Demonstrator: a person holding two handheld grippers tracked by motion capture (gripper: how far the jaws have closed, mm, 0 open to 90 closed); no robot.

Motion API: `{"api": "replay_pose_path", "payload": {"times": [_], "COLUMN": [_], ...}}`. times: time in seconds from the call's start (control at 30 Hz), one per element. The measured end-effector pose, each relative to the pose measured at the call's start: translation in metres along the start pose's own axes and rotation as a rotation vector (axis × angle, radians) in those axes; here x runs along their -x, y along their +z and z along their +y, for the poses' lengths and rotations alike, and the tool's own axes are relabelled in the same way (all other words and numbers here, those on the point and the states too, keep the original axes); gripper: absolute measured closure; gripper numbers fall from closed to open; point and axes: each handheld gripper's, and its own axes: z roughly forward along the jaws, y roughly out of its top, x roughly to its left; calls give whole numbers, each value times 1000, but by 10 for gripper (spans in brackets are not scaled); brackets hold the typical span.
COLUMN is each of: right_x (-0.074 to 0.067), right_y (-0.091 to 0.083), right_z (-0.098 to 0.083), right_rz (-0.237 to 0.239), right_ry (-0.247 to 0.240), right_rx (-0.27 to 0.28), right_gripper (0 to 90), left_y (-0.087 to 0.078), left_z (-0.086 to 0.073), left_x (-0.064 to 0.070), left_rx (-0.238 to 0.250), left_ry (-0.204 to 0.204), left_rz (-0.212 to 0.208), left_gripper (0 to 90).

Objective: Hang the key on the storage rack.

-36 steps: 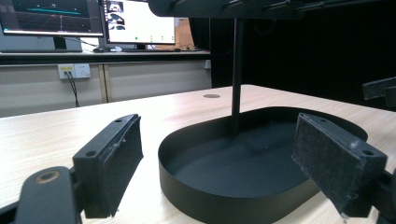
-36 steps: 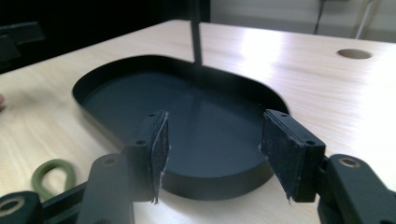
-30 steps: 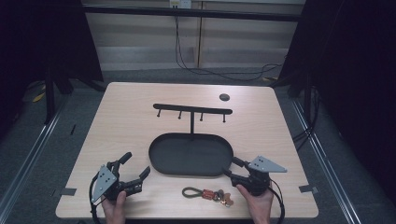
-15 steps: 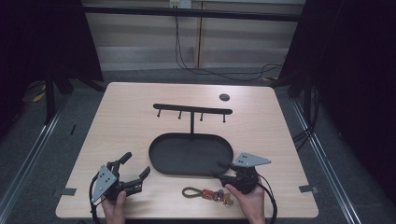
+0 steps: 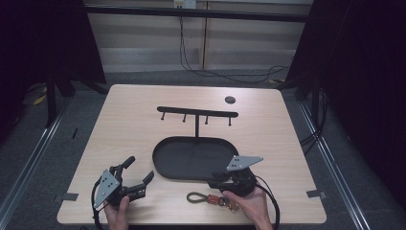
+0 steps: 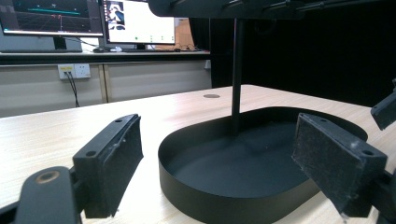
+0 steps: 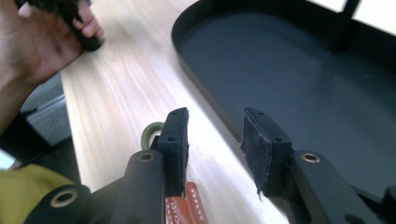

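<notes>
Beside the tray (image 5: 165,165) rim, right gripper (image 7: 214,140) gapes above keyring (image 5: 210,197).

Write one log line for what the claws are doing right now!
left claw: open, over table | right claw: open, above keychain | tray: empty

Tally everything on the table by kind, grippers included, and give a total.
Grippers: 2, left gripper and right gripper
Black tray stand with hook bar: 1
Key fob with brown leather strap and green loop: 1
Small dark round disc: 1
Total: 5
</notes>
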Motion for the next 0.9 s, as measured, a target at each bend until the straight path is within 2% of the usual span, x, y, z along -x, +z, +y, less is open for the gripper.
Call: {"api": "replay_pose_path", "payload": {"times": [0.1,0.17,0.23,0.3,0.4,0.47,0.6,0.7,0.73,0.77,0.8,0.83,0.9], "right_x": [-2,-4,-4,-5,-5,-6,-8,-7,-7,-7,-7,-7,-8], "right_y": [5,13,15,23,28,33,41,48,48,50,50,51,52], "right_z": [4,9,11,15,17,18,20,19,19,19,19,20,21], "right_rz": [30,71,76,97,121,143,153,154,154,157,157,155,156], "right_ry": [-17,-39,-43,-64,-70,-77,-111,-113,-113,-111,-111,-115,-123], "right_rx": [-27,-72,-85,-144,-170,-195,-270,-326,-326,-355,-355,-384,-403], "right_gripper": [635,662,665,682,684,720,777,801,801,806,806,809,808], "left_y": [0,0,0,0,0,0,0,0,0,0,0,0,0], "left_z": [0,0,0,0,0,0,0,0,0,0,0,0,0], "left_x": [0,0,0,0,0,0,0,0,0,0,0,0,0], "left_rx": [1,2,2,3,3,0,2,3,3,4,2,3,0], "left_ry": [-2,-4,-2,-6,-6,0,-4,-3,-3,-6,-2,-3,0], "left_rz": [0,0,1,0,0,0,1,0,0,1,0,0,0], "left_gripper": [157,157,157,157,157,157,157,157,157,157,157,157,157]}}
